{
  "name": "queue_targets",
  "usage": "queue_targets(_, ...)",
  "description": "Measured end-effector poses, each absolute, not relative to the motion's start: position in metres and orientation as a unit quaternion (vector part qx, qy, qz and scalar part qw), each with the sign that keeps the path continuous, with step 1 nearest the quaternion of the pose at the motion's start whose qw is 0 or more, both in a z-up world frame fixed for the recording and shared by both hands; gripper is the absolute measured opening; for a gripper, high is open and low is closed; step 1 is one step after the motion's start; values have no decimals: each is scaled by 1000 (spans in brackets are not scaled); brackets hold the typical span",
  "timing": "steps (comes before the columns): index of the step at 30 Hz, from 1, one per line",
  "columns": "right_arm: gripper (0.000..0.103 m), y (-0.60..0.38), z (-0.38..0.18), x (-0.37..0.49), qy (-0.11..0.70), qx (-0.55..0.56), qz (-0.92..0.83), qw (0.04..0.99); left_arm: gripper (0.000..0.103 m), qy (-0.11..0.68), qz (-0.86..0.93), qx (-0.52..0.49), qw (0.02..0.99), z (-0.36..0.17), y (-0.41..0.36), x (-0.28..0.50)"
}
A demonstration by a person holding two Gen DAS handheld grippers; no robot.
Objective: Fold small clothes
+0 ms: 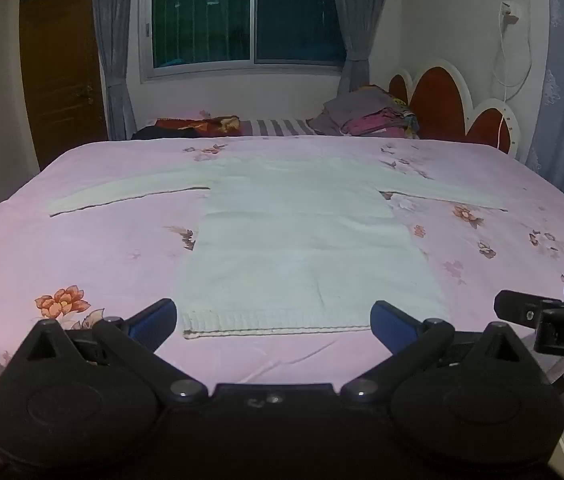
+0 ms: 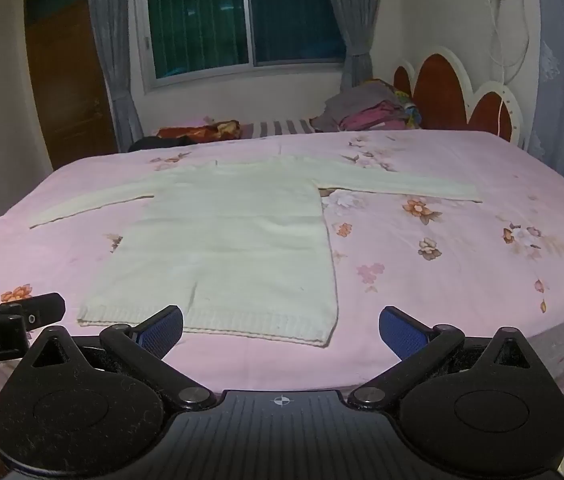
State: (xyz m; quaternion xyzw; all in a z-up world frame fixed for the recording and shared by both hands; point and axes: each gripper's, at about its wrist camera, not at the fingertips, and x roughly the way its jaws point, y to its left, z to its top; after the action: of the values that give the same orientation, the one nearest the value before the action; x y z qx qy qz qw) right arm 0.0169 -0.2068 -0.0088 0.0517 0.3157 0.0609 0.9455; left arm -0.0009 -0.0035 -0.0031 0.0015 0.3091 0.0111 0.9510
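A white long-sleeved knit sweater [image 1: 302, 240] lies flat on the pink flowered bedsheet [image 1: 82, 248], sleeves spread to both sides, ribbed hem toward me. My left gripper [image 1: 274, 320] hovers open just before the hem, with nothing between its blue pads. In the right wrist view the same sweater [image 2: 234, 240] lies left of centre. There my right gripper [image 2: 282, 330] stands open near the hem's right corner, apart from the cloth. Each gripper shows at the edge of the other's view: the right gripper [image 1: 562, 312] and the left gripper [image 2: 10, 312].
A pile of folded clothes [image 1: 370, 118] sits at the far right by the red and white headboard [image 1: 442, 100]. A red patterned cloth [image 1: 198, 124] and a striped cover lie along the far edge. Beyond are a window, curtains and a brown door [image 1: 62, 68].
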Motion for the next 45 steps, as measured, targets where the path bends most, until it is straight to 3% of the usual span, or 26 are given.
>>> queue_targets(45, 103, -205, -2, 16, 315, 47, 65, 946, 103, 308, 8, 1, 951, 2, 3, -3)
